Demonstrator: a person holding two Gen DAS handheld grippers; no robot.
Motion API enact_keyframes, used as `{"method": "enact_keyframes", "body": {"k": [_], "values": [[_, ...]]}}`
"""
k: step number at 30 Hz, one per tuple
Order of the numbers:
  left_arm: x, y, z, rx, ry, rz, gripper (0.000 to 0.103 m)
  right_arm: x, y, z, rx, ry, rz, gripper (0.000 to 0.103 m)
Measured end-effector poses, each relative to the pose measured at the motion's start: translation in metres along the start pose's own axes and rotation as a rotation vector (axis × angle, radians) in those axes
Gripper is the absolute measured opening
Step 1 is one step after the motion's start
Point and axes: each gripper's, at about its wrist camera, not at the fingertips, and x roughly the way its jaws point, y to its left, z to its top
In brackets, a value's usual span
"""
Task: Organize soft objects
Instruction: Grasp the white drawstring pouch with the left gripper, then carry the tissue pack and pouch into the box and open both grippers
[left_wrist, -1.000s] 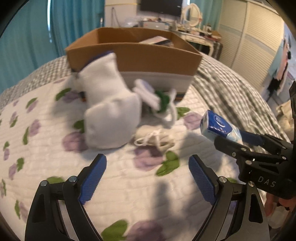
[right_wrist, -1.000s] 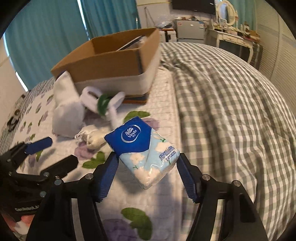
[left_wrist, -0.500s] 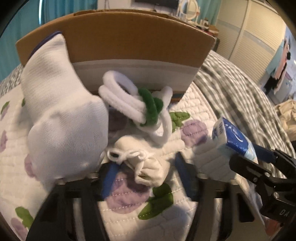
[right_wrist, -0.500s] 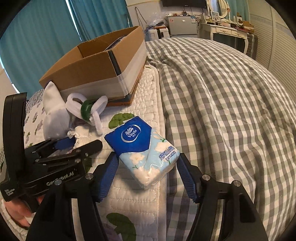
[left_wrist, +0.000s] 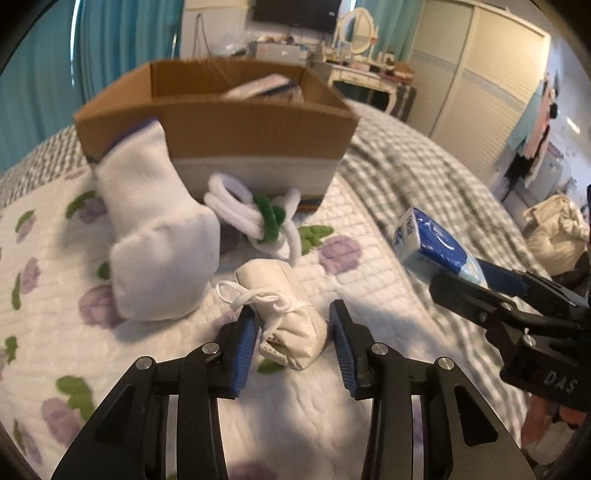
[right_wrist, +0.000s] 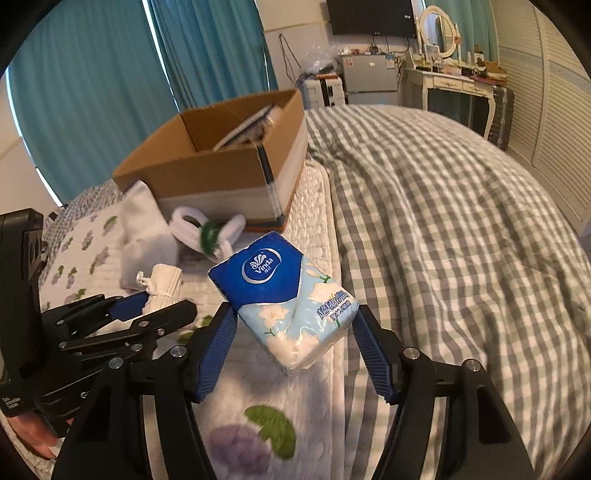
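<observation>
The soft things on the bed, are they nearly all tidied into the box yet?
Not yet. The cardboard box holds some flat things, too blurred to name. In hand: the right gripper squeezes the tissue pack, and the left gripper is around the small white shoe. The white sock and white rope bundle still lie outside.

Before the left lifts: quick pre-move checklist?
1. Left gripper jaws straddle the small white pouch: ok.
2. Jaws closed on the pouch: cannot tell, gaps show at both sides.
3. Pouch drawstring free of the sock: ok.
4. Right gripper shut on the tissue pack: ok.
5. Cardboard box open with room: ok.
6. Grippers apart from each other: ok.
</observation>
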Motion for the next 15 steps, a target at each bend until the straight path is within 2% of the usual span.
{"method": "enact_keyframes", "body": {"k": [7, 11, 15], "values": [[-0.07, -0.005, 0.016, 0.034, -0.116, 0.0, 0.038, -0.061, 0.024, 0.014, -0.048, -0.088, -0.004, 0.065], [-0.111, 0.002, 0.039, 0.057, -0.202, 0.015, 0.038, -0.09, 0.046, 0.035, -0.099, -0.148, -0.019, 0.065], [-0.131, 0.009, 0.071, 0.085, -0.272, 0.031, 0.038, -0.108, 0.067, 0.069, -0.136, -0.201, -0.016, 0.065]]}}
